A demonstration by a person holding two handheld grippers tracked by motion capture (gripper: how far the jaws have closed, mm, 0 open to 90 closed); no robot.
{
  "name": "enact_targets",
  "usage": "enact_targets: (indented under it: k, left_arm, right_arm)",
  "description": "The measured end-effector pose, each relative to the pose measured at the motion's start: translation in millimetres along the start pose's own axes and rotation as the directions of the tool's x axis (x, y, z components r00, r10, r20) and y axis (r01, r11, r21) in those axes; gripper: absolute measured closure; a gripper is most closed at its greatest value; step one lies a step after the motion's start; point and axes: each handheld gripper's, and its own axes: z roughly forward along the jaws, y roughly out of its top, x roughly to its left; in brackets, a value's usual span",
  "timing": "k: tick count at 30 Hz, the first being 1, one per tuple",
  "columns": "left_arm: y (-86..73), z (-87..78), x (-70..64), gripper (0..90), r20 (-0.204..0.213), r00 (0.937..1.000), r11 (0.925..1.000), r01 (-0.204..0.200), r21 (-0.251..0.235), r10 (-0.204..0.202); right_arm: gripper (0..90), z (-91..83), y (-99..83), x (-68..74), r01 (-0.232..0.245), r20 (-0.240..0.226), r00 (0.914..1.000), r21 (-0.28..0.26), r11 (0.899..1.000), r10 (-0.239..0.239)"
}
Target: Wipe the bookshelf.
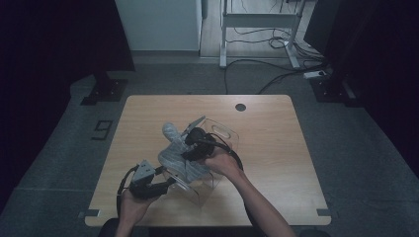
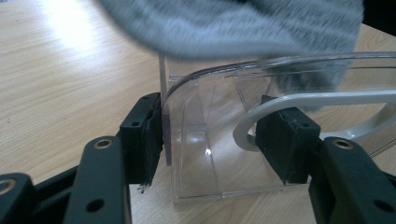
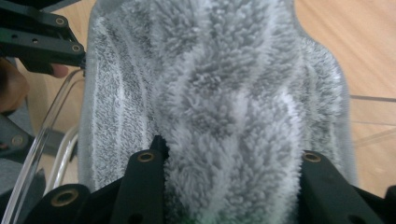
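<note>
A clear plastic container (image 1: 223, 131) with a handle cut-out stands in the middle of the wooden table. A grey fluffy cloth (image 1: 174, 157) hangs over its near left side, with my right gripper (image 1: 191, 149) shut on it from above. In the right gripper view the cloth (image 3: 224, 93) bulges between the jaws and hides the pads of my right gripper (image 3: 229, 158). My left gripper (image 1: 170, 181) is at the container's near left corner. In the left gripper view my left gripper (image 2: 212, 140) stands wide open across the container (image 2: 201, 158), its left pad against a wall, under the cloth (image 2: 233, 23).
The table (image 1: 276, 163) has bare wood to the right and at the back, with a round cable hole (image 1: 240, 107) near the far edge. Beyond the table, a white desk frame (image 1: 257, 19) and cables (image 1: 276, 74) lie on the floor.
</note>
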Motion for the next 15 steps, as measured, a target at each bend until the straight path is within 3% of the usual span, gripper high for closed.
enact_targets:
  k: [7,15]
  left_arm:
    - [0.2,0.0,-0.1,41.9,-0.001,1.0,1.0,-0.001,0.002,0.001]
    - [2.2,-0.5,-3.1,42.3,-0.023,0.9997,0.9998,0.008,0.019,-0.007]
  right_arm:
    - [62.0,18.5,0.6,3.4,0.007,0.003,1.0,0.036,0.999,-0.007]
    - [63.4,21.2,-0.3,9.6,0.045,0.042,0.998,0.054,0.998,-0.047]
